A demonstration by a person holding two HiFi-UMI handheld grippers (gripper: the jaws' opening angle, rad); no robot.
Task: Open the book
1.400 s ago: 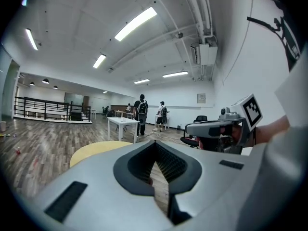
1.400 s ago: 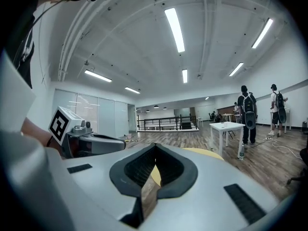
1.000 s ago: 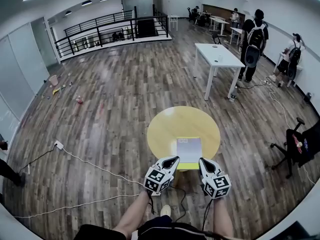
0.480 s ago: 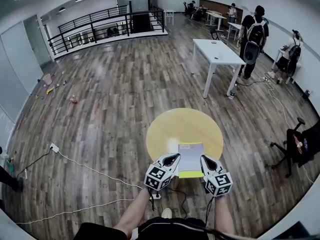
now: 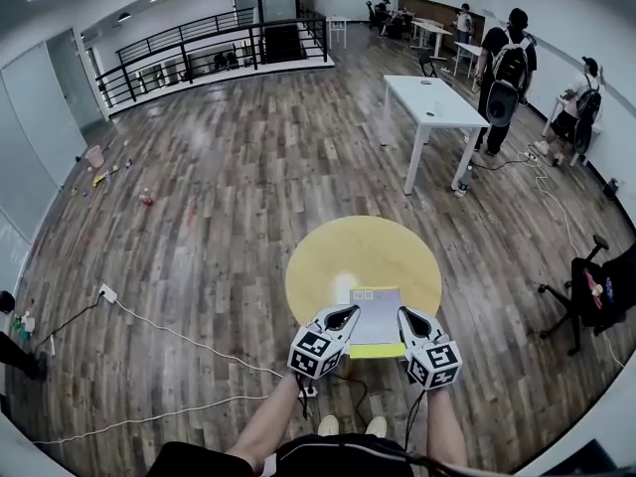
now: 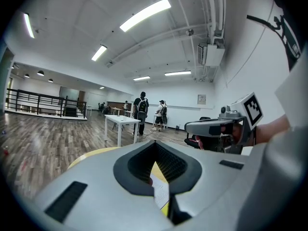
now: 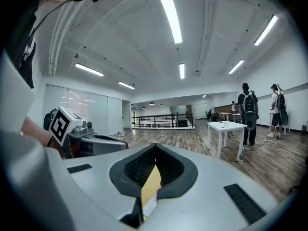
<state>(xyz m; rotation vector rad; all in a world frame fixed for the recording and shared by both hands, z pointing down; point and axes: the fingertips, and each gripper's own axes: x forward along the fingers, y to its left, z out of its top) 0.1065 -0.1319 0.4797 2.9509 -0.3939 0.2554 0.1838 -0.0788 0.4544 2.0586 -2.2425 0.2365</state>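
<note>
A closed book [image 5: 376, 313] with a pale grey cover and a yellow near edge lies at the near side of a round yellow table [image 5: 333, 256]. My left gripper [image 5: 347, 314] is at the book's near left corner and my right gripper [image 5: 405, 315] at its near right corner, both held almost level. Both pairs of jaws stand shut with nothing gripped. In the left gripper view the gripper [image 6: 155, 142] frames a strip of the book [image 6: 161, 192] through its jaw window. The right gripper [image 7: 155, 146] frames the yellow table top [image 7: 152, 183] the same way.
A white table [image 5: 432, 109] stands beyond the round one, with people wearing backpacks [image 5: 505, 68] beside it. A black chair [image 5: 596, 291] is at the right. White cables [image 5: 179, 328] run over the wooden floor at the left. A black railing [image 5: 219, 48] closes off the far end.
The view has moved forward: the round table and the book sit lower and closer, and both grippers have come up level with the book's near corners. Jaws stayed shut.
</note>
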